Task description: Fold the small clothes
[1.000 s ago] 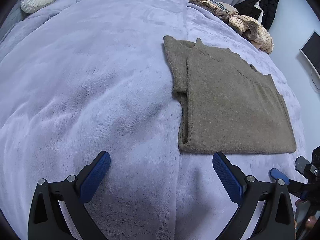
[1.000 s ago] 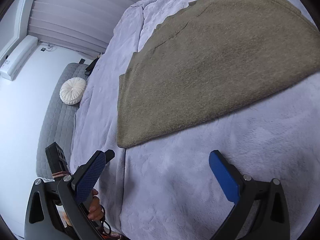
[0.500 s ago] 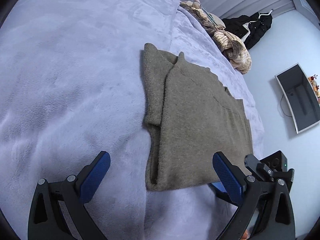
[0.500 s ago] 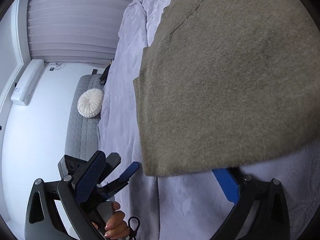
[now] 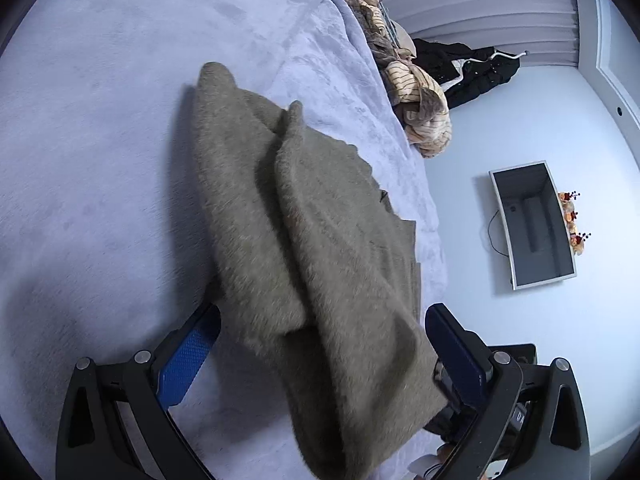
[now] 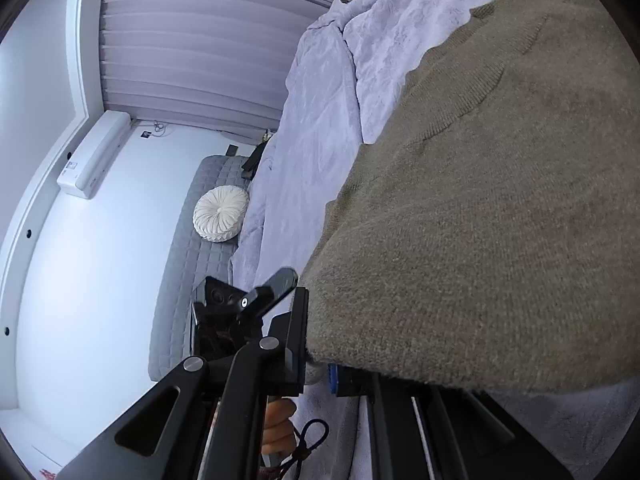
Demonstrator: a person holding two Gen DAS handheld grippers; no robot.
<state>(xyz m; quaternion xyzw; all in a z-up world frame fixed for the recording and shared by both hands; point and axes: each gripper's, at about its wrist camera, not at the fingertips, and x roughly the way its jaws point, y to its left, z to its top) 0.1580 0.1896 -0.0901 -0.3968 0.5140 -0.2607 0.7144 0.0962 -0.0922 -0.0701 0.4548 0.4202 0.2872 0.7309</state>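
While the folded brown sweater (image 5: pixel 320 248) lies on the lilac blanket (image 5: pixel 100 140) of the bed, its near hem hangs raised between the spread blue pads (image 5: pixel 186 354) of the left tool (image 5: pixel 320 356), which grips nothing. At the right tool (image 6: pixel 320 368) the pads have closed on the sweater's near corner, knit bulging over them. A clothes pile (image 5: pixel 416 100) sits at the far edge.

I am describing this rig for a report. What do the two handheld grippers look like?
Both the left gripper and right gripper have black triangular frames with cut-outs and silver screws. The fingers carry blue textured pads. A black cord loop hangs beside a bare hand.
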